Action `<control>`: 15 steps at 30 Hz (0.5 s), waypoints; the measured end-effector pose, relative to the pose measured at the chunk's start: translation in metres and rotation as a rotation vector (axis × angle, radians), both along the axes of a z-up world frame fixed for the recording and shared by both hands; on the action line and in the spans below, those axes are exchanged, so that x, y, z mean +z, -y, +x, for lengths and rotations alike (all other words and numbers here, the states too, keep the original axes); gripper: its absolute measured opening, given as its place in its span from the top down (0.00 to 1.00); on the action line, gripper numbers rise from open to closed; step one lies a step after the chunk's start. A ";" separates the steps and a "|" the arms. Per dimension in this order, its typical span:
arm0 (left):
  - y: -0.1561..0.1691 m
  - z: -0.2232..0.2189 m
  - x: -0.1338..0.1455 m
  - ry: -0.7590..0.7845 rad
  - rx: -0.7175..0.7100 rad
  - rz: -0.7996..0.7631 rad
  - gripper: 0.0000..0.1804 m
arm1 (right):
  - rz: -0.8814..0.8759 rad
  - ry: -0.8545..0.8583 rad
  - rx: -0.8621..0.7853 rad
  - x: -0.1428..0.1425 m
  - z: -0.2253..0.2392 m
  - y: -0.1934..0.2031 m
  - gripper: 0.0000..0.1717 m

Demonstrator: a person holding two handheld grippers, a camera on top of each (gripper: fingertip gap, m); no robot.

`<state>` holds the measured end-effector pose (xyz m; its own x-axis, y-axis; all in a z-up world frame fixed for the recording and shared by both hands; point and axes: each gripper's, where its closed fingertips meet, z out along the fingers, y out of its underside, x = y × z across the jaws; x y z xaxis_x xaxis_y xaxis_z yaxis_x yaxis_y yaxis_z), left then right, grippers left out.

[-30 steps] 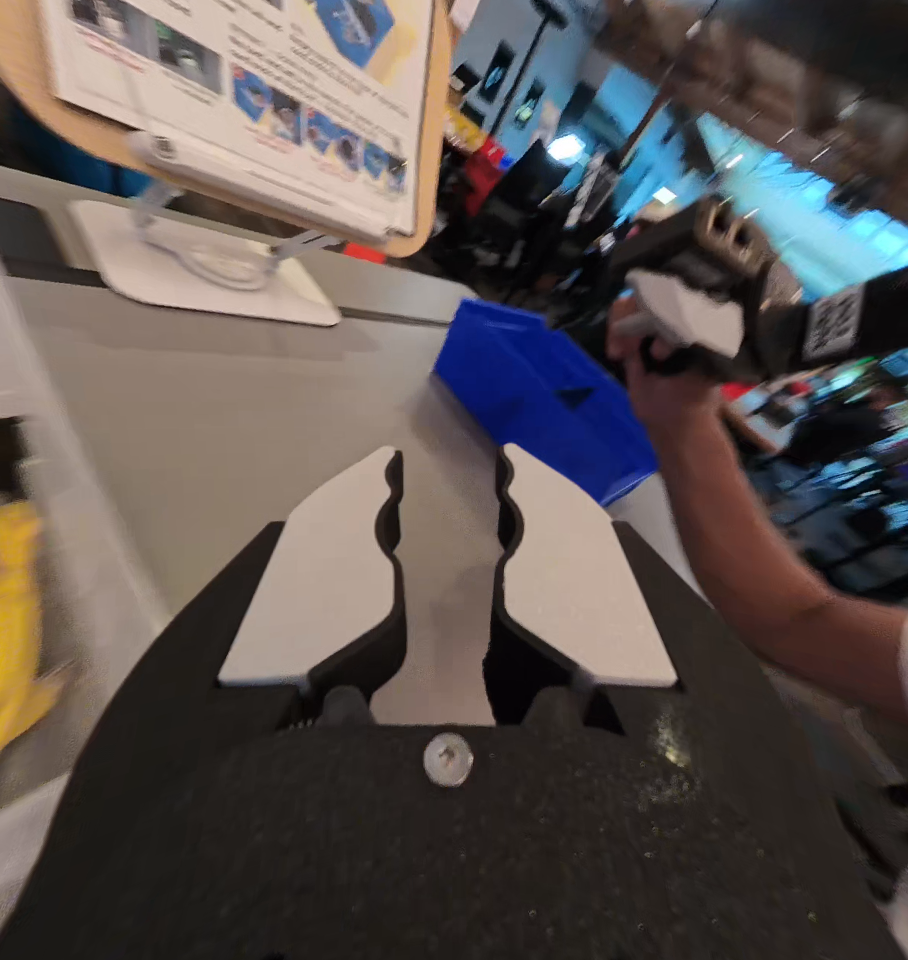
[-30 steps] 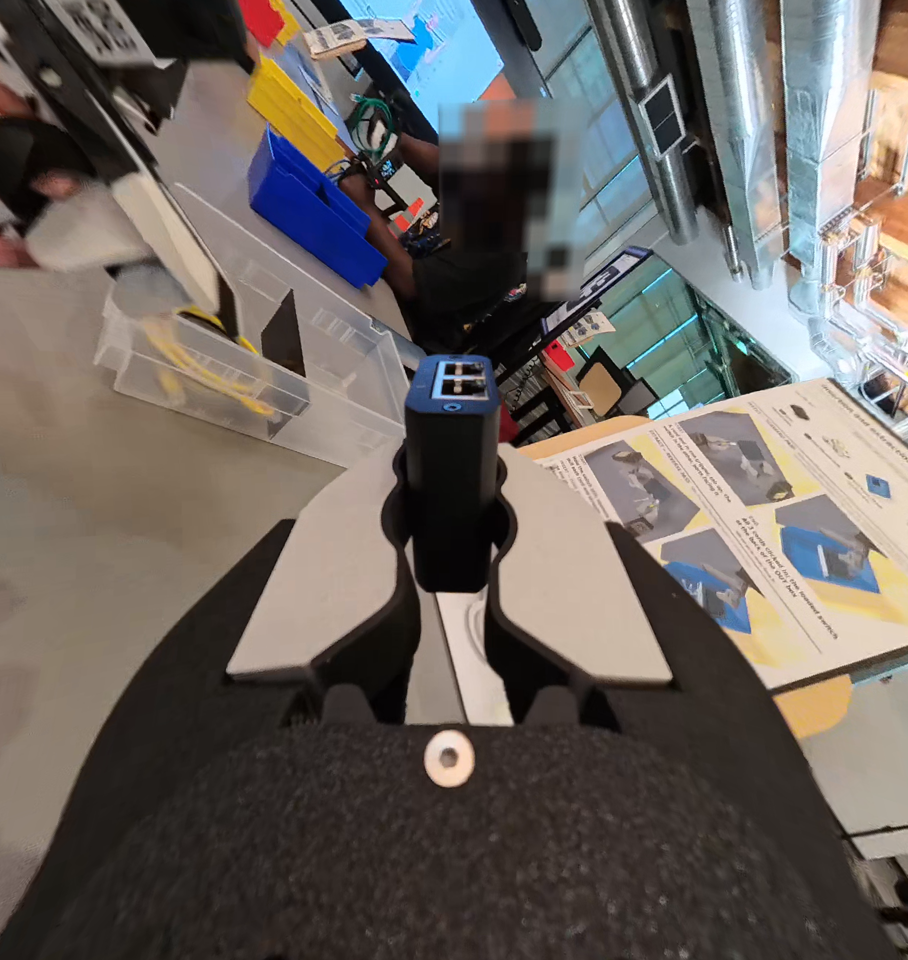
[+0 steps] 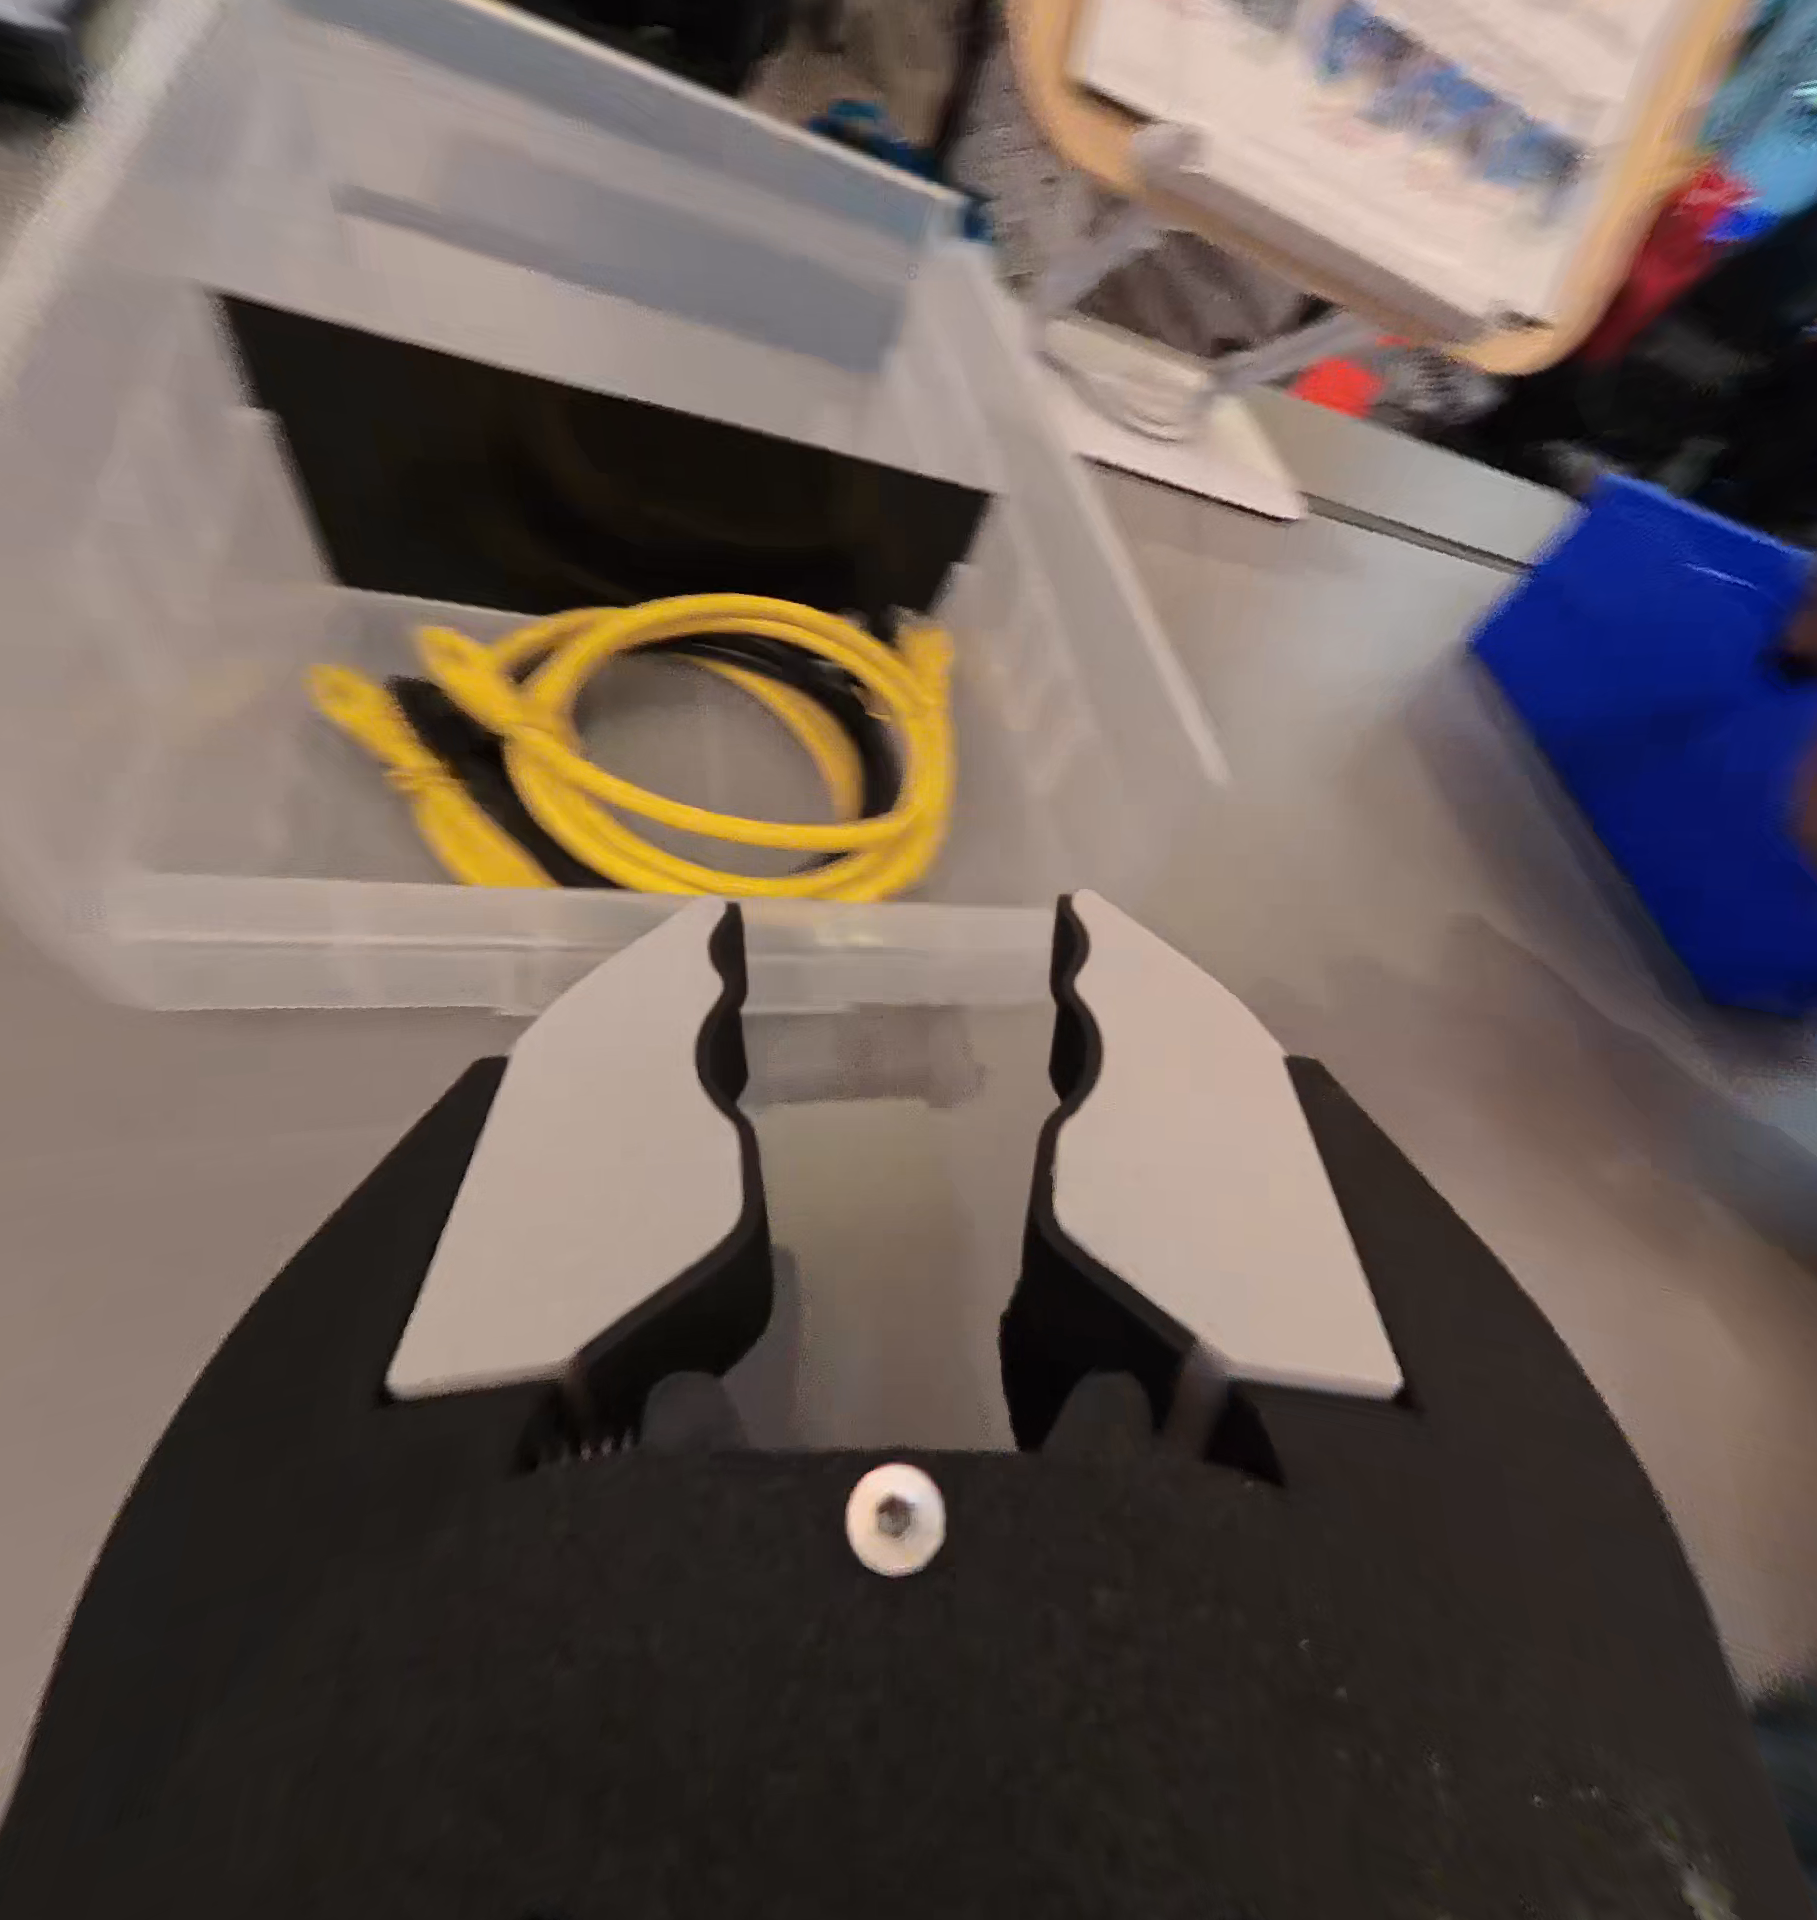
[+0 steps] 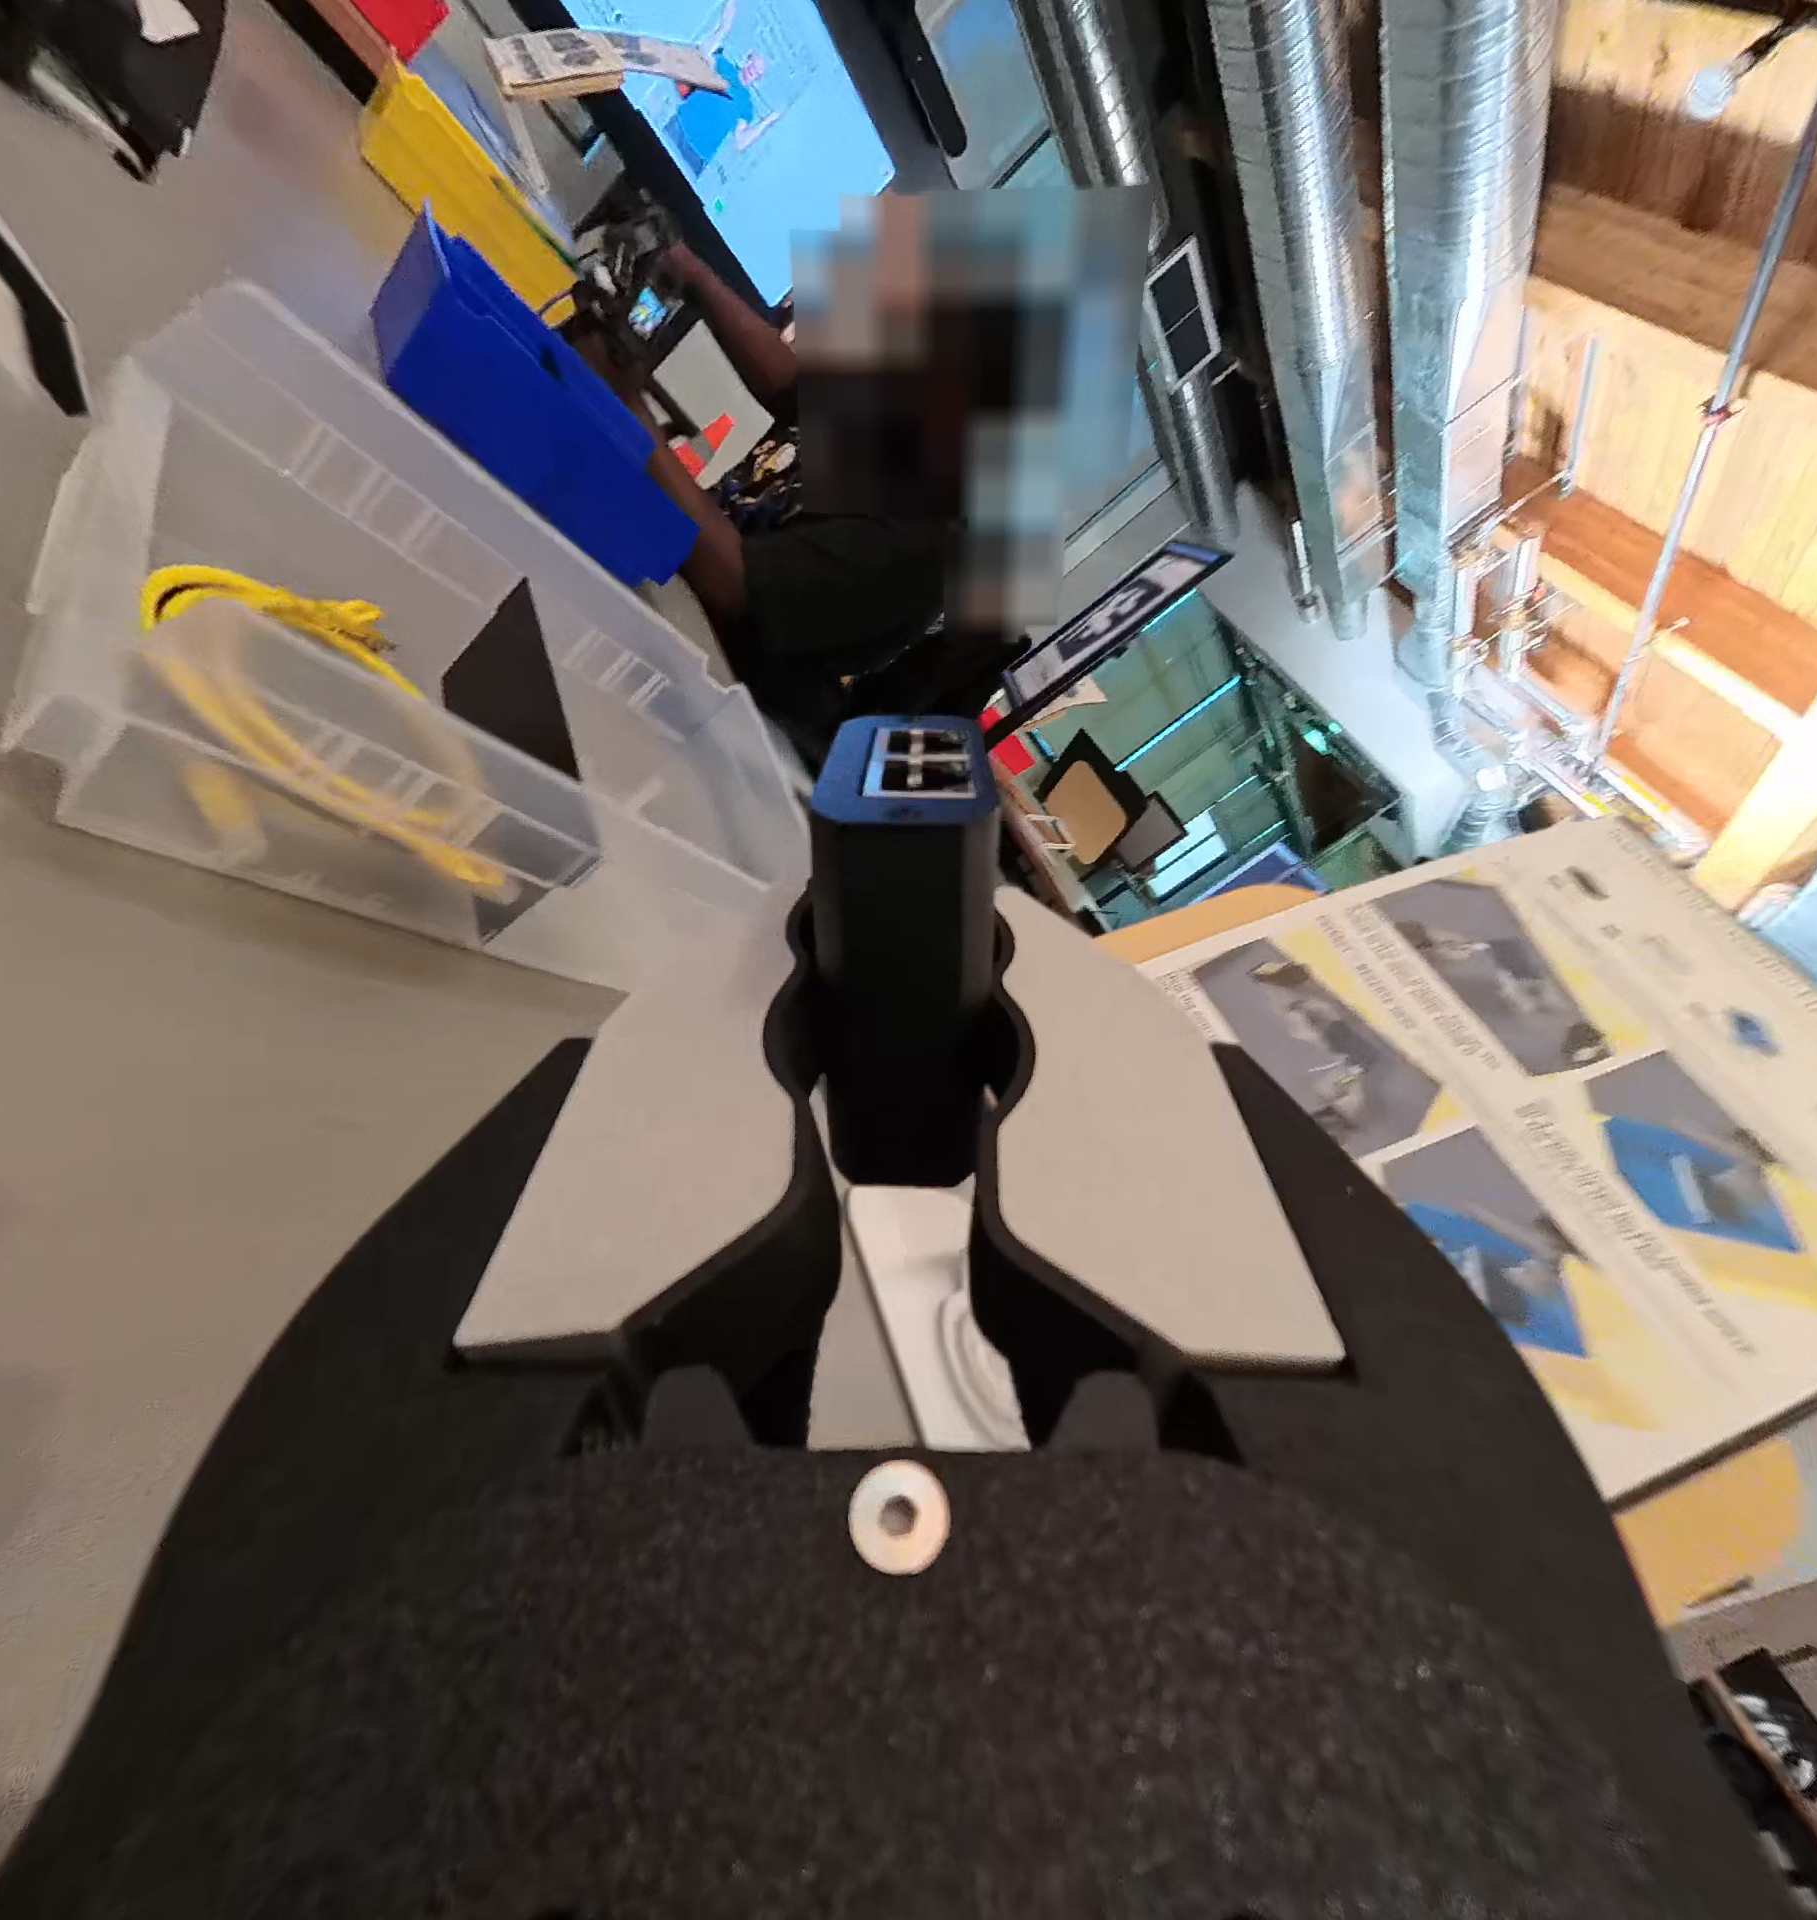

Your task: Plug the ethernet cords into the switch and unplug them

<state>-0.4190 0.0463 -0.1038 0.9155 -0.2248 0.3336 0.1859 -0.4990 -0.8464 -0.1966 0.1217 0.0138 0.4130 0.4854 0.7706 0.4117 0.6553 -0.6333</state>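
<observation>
So the job has only just begun. The right tongs [image 4: 899, 997] are pinching the switch [image 4: 899, 935], a black box w/ a blue end, and both pads press on its sides. It sticks out past the tips, blue end away from the tongs, and its ports [image 4: 919, 764] look bare, so no cord is plugged in yet.

The left tongs [image 3: 893, 935] are spread wide w/ nothing btwn them. Just ahead of their tips sits a clear bin [image 3: 571, 935], and the yellow ethernet cords [image 3: 675, 748] lie coiled inside it, a bit left of the tips, w/ a dark cord mixed in. Nothing touches the cords. A blue bin [image 3: 1662, 748] sits off to the right of the left tongs, well apart.

Done so far, I think: switch picked up and held ready. Left to do: grab a cord end, push it into a port, do the other cord too, then pull them back out. That is nearly all of it.
</observation>
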 end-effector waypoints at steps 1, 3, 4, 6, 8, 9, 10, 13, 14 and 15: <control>-0.010 -0.015 -0.001 -0.037 0.075 -0.048 0.69 | 0.015 -0.019 -0.001 0.010 0.002 0.003 0.86; -0.034 -0.031 -0.001 -0.075 0.135 -0.127 0.61 | 0.021 -0.051 0.019 0.024 0.004 0.010 0.86; -0.047 -0.036 -0.001 -0.087 0.162 -0.162 0.61 | 0.024 -0.057 0.019 0.028 0.007 0.012 0.86; -0.069 -0.040 -0.004 -0.081 0.192 -0.210 0.62 | 0.049 -0.052 0.001 0.034 0.012 0.013 0.86; -0.085 -0.043 -0.018 -0.102 0.212 -0.299 0.62 | 0.071 -0.049 -0.012 0.039 0.017 0.014 0.86; -0.090 -0.046 -0.026 -0.136 0.220 -0.346 0.63 | 0.073 -0.055 -0.009 0.041 0.019 0.016 0.86; -0.093 -0.054 -0.035 -0.185 0.251 -0.391 0.65 | 0.072 -0.061 -0.004 0.044 0.021 0.018 0.86; -0.097 -0.068 -0.046 -0.282 0.308 -0.457 0.72 | 0.074 -0.076 0.003 0.052 0.025 0.021 0.86; -0.098 -0.065 -0.046 -0.251 0.303 -0.458 0.76 | 0.071 -0.081 0.006 0.054 0.026 0.022 0.86; -0.099 -0.062 -0.046 -0.203 0.298 -0.455 0.79 | 0.070 -0.086 0.010 0.055 0.026 0.022 0.85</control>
<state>-0.4808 0.1458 -0.1493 0.9730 0.1771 0.1479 0.2305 -0.7720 -0.5923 -0.1709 0.0995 0.0693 0.4741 0.4362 0.7648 0.3512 0.7029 -0.6186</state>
